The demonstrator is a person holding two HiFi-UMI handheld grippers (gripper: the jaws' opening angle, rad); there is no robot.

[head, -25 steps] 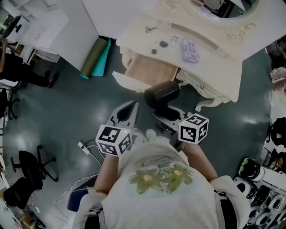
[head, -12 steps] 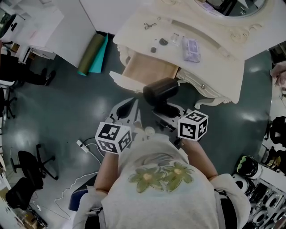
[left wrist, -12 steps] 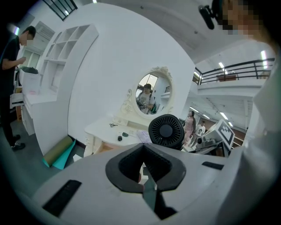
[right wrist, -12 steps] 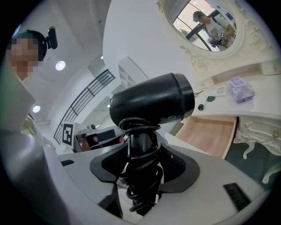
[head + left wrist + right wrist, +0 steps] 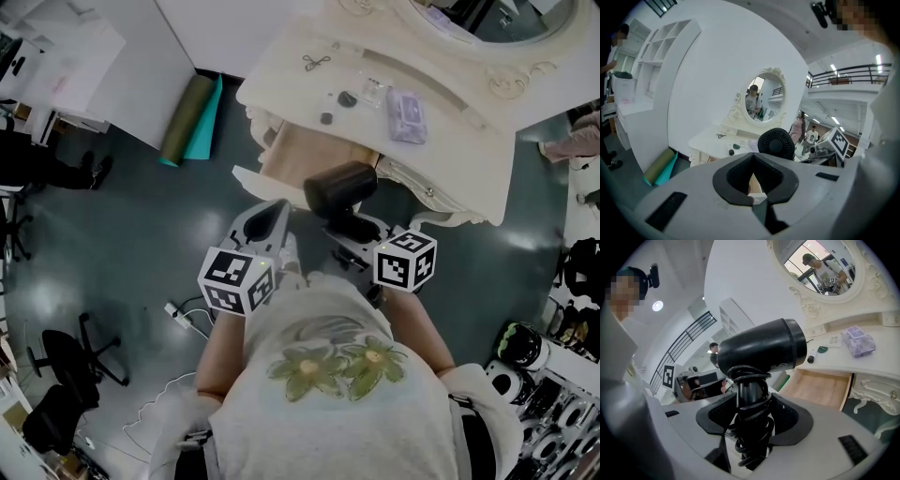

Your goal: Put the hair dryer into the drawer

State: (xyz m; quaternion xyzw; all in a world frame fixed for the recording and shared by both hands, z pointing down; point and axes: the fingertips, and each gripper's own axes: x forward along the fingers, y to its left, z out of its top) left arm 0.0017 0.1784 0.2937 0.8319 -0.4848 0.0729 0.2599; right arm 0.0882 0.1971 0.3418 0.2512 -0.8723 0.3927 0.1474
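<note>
A black hair dryer (image 5: 339, 187) with its cord wound round the handle stands upright in my right gripper (image 5: 353, 236), which is shut on that handle. In the right gripper view the hair dryer (image 5: 761, 352) fills the middle, above my right gripper (image 5: 749, 414). The open wooden drawer (image 5: 305, 150) of the cream dressing table (image 5: 441, 141) lies just beyond and left of the dryer; the drawer (image 5: 820, 387) looks bare inside. My left gripper (image 5: 272, 214) is shut and holds nothing, near the drawer's front. In the left gripper view my left gripper (image 5: 757, 199) points at the table, with the hair dryer (image 5: 776, 143) to its right.
On the tabletop lie scissors (image 5: 316, 63), a purple packet (image 5: 405, 105) and small dark items (image 5: 347, 97). Rolled green and teal mats (image 5: 192, 117) lean left of the table. A power strip with cable (image 5: 183, 314) and office chairs (image 5: 70, 352) are on the floor at left.
Both grippers have edged a little toward the dressing table. The hair dryer stays held in the right gripper; the left one has moved closer to the drawer front.
</note>
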